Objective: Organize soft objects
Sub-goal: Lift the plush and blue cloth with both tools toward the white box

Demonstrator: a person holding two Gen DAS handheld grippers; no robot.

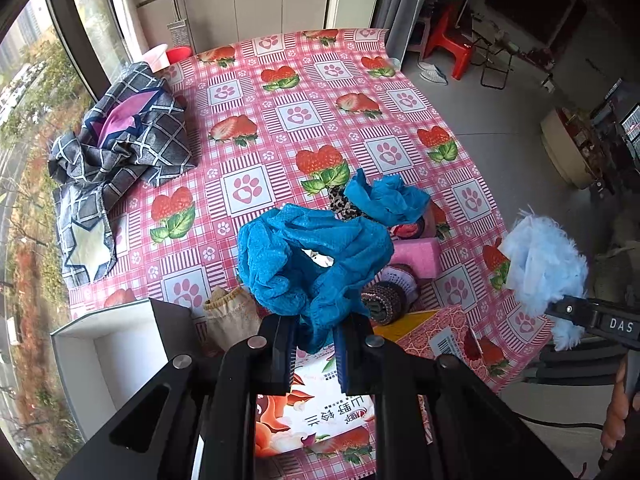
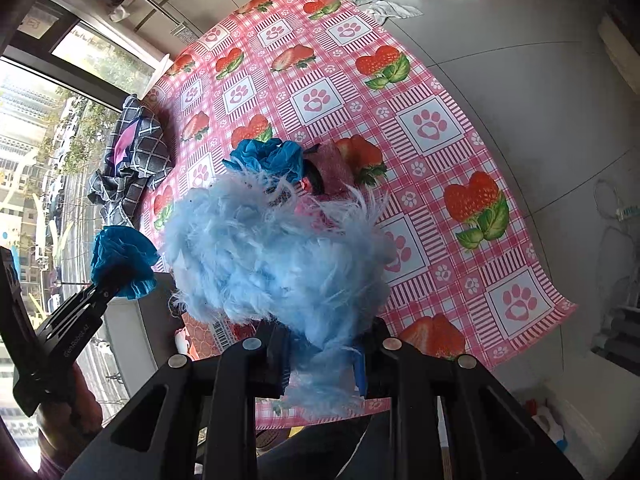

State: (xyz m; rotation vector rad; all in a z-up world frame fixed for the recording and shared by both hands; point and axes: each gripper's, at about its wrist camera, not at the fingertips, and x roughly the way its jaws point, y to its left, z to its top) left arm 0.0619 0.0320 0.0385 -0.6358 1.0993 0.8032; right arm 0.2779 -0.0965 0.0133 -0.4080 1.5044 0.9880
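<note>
At the bottom centre of the left wrist view, the left gripper point(image 1: 314, 344) is clamped on a crumpled bright blue cloth point(image 1: 312, 264), which hangs clear above the table. At the far left of that frame a grey checked fabric point(image 1: 124, 140) with a star patch lies heaped on the pink strawberry-print tablecloth point(image 1: 248, 92). A white box point(image 1: 104, 356) sits in the lower left, with a beige pouch point(image 1: 230, 312) beside it. Behind the held cloth, near the middle, a second blue cloth point(image 1: 384, 196) lies on a pile with a leopard-print piece point(image 1: 340, 200) and a pink foam block point(image 1: 416, 256). A printed carton point(image 1: 320, 412) shows between the fingers below.

At the right edge the right gripper point(image 1: 560, 310) pinches a pale blue fluffy piece point(image 1: 540, 264).

In the right wrist view, the left gripper point(image 2: 114, 286) with its blue cloth point(image 2: 124, 260) appears at the left; the right gripper point(image 2: 320, 356), bottom centre, is closed on the fluffy piece point(image 2: 272, 248), raised over the tablecloth point(image 2: 440, 160).
</note>
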